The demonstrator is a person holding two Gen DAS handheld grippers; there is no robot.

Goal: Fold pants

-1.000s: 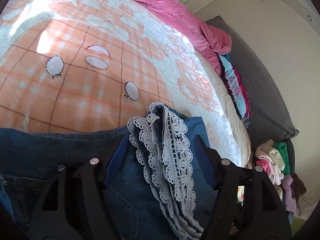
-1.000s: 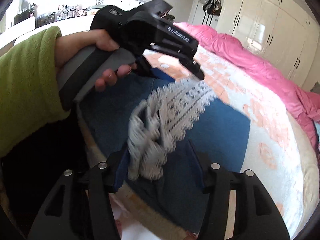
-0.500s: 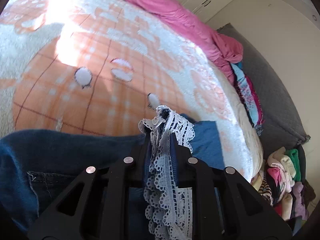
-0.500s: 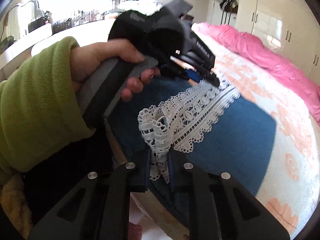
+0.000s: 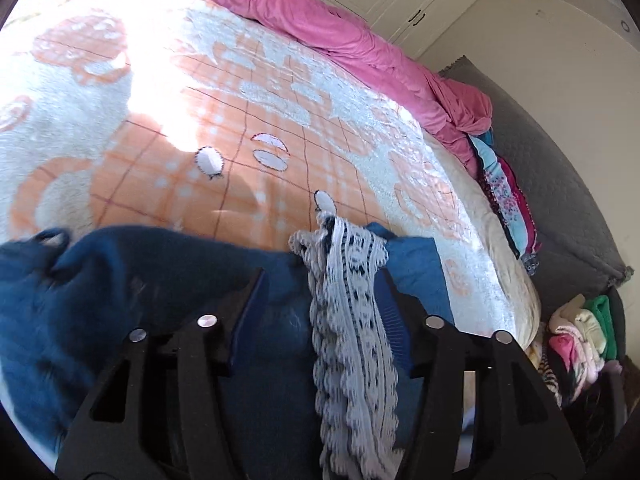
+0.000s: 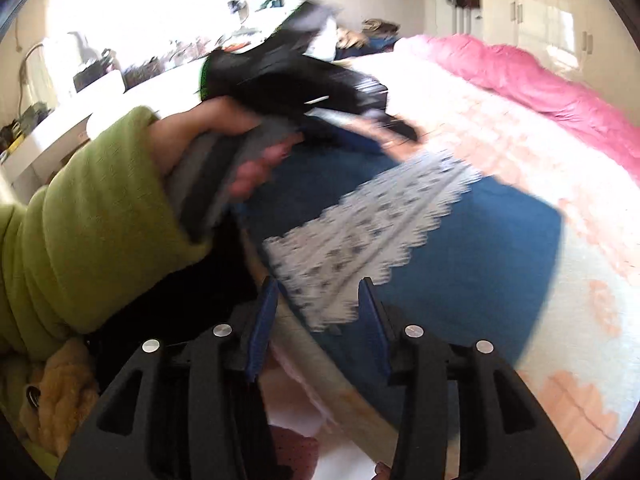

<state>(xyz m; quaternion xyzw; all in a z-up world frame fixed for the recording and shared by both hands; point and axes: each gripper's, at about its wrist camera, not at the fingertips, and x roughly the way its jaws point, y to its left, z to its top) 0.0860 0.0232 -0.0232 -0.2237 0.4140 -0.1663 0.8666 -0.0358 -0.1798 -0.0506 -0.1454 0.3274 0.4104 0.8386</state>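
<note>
bed point(image 5: 160, 92): orange-white blanket | pants point(image 5: 120, 280) on it | left tool point(image 5: 320, 292) wide | right tool point(image 6: 320, 300) wide

Quick count of what was on the bed

There was one pair of blue pants point(image 5: 120, 300) with one white lace trim point(image 5: 352, 320) at centre frame, one pink duvet point(image 5: 340, 32) along the top, one orange-and-white blanket point(image 5: 160, 100), and two grippers.
</note>
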